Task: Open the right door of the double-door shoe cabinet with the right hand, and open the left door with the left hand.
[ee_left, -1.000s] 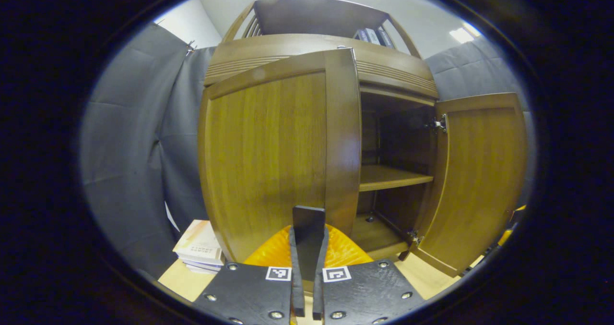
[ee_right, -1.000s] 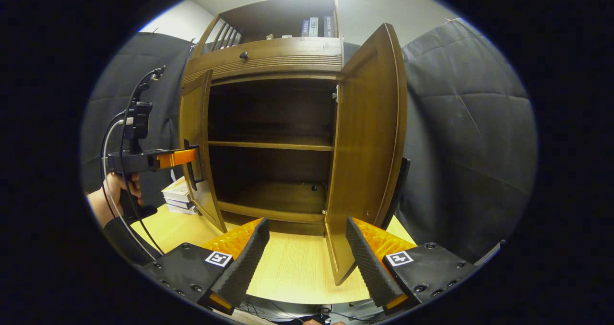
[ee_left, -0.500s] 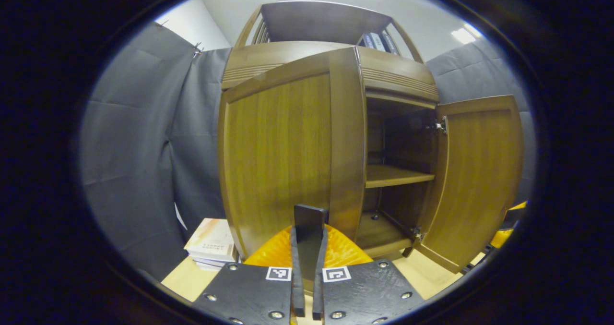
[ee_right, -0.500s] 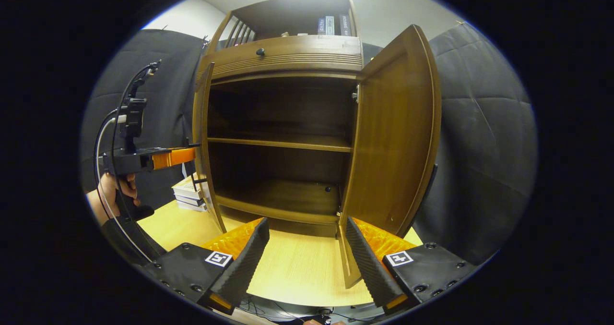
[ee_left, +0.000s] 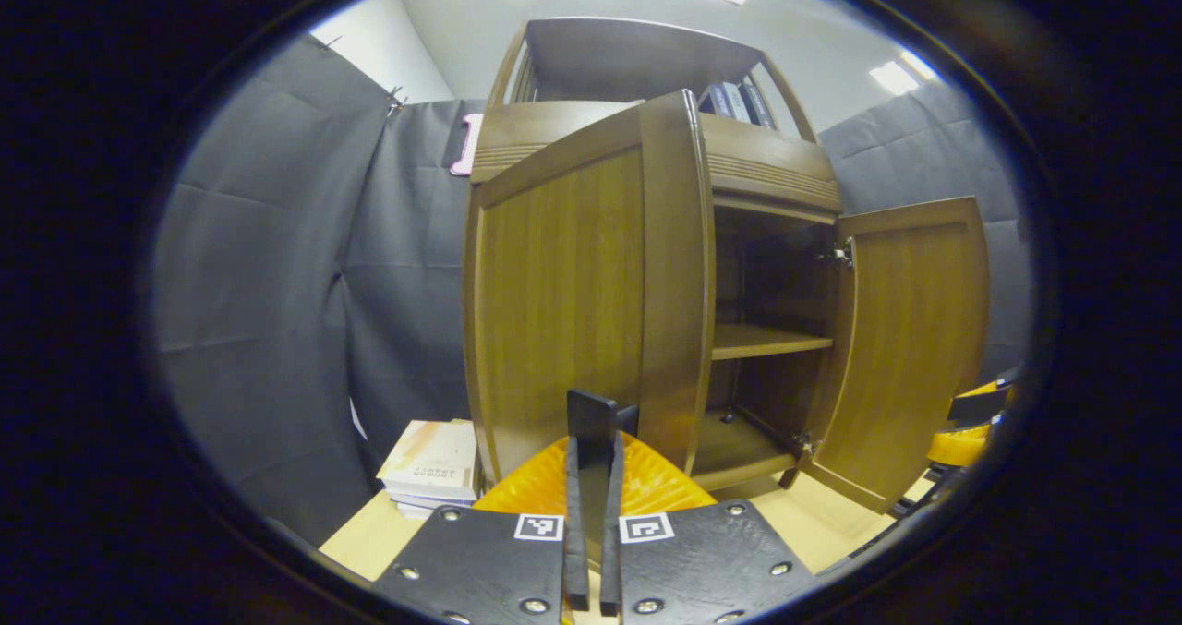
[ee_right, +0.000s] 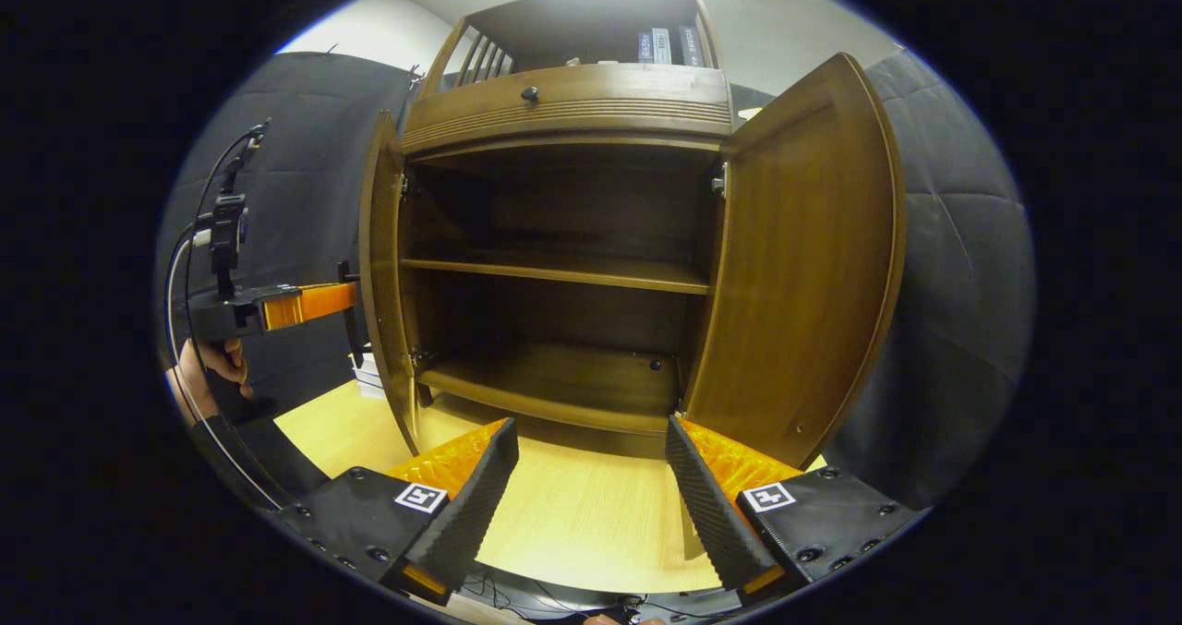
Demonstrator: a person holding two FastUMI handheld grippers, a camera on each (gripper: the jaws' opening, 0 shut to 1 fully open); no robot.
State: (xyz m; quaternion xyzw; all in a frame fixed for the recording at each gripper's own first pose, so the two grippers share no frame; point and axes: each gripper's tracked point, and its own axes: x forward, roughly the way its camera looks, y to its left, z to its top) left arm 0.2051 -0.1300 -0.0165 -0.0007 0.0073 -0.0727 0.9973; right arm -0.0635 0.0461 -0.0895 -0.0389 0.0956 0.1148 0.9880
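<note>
Left gripper view: the left gripper [ee_left: 591, 514] sits at six o'clock with its fingers [ee_left: 576, 551] clenched on the dark handle [ee_left: 591, 422] of the left door [ee_left: 563, 283], which stands up between them at the door's free edge. That door fills the centre, swung well out from the shoe cabinet [ee_left: 766, 168]. At three o'clock the right door [ee_left: 910, 339] hangs wide open, with the inner shelf [ee_left: 762, 341] between the two doors. A stack of books [ee_left: 432, 463] lies on the table [ee_left: 365, 537] at about seven o'clock, close to the swinging door's lower corner.

Right gripper view: the right gripper [ee_right: 591, 486] at six o'clock is released, its fingers [ee_right: 476, 496] spread wide with nothing between them, in front of the open cabinet. The right door [ee_right: 808, 265] stands at two to three o'clock, fully open. At nine o'clock the left gripper [ee_right: 305, 302], held by a hand [ee_right: 208, 366], grips the handle on the left door [ee_right: 380, 274], seen nearly edge-on.

Judged from this, the task is almost done. Two risks remain: pulling the left door further could swing it against the books or strain the hinges, and a pull off the door's arc could slip the narrow handle out of the fingers.
</note>
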